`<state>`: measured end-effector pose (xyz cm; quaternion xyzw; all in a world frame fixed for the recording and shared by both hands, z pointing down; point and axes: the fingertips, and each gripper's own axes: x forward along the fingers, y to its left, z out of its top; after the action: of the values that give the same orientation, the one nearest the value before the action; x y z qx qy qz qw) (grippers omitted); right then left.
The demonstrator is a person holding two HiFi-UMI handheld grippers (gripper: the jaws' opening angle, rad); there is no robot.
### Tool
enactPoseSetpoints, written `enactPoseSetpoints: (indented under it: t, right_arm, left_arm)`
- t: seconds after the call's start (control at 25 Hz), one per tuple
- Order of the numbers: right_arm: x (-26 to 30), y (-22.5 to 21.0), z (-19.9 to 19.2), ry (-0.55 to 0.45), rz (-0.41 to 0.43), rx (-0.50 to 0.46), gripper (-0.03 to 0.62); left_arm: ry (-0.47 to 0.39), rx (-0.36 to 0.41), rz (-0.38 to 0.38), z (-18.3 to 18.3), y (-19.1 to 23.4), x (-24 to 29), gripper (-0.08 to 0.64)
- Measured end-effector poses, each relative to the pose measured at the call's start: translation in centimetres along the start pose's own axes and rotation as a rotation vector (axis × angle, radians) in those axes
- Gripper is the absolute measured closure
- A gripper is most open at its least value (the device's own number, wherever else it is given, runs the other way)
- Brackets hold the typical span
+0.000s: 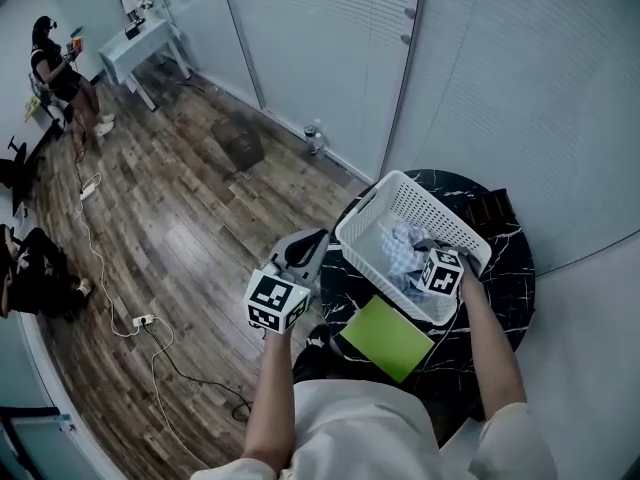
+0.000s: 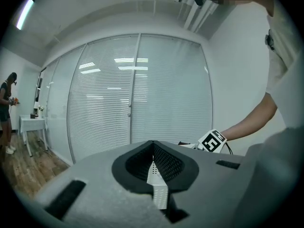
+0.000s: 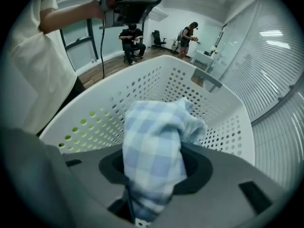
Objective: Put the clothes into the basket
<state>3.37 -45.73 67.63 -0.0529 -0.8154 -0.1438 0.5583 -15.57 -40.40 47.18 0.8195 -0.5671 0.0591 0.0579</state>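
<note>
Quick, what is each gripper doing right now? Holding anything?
Left gripper: closed, holding nothing.
Right gripper: closed on the blue checked cloth, inside the white basket.

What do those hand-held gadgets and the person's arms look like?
Both the left gripper and right gripper are grey moulded shells with black perforated jaw pads. Each carries a white cube of black square markers; a thin black cable hangs from the left. White short sleeves.

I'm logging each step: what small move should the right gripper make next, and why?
Probably open its jaws. The right gripper is shut on the checked cloth, which hangs inside the walls of the white basket, so letting go should drop it in.
</note>
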Motion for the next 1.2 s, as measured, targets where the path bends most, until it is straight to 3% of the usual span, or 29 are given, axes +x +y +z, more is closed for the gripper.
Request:
enactPoseSetpoints:
  t: [0.2, 0.32, 0.6, 0.84, 1.12, 1.2]
  right_arm:
    - [1.6, -1.0, -1.2, 0.071, -0.004, 0.048, 0.379]
    - [1.8, -1.8, -1.4, 0.088, -0.031, 0.130, 0.239]
    - [-0.6, -3.4, 0.1, -0.009, -0.137, 0.191, 0.230]
    - [-5.4, -5.0, 3.9, -0.188, -0.267, 0.249, 0.235]
    - [-13.7, -5.9, 8.7, -0.699, -0.386, 0.511, 0.270]
    - [-15.9, -6.1, 8.4, -0.790, -0.441, 0.570, 0.272]
  left_arm:
    - [0.002, 0.006, 0.031, 0.3, 0.8, -1.4, 0.546]
    - [-0.002, 0.010, 0.042, 0.5, 1.1, -1.9, 0.546]
    - [0.021, 0.012, 0.001, -0.4, -0.4, -0.7, 0.546]
    - [0.025, 0.013, -0.051, -0.3, -1.4, 1.2, 0.546]
    - [0.008, 0.035, -0.152, 1.0, -3.7, 3.9, 0.546]
    - [0.001, 0.040, -0.184, 1.4, -4.7, 4.8, 0.546]
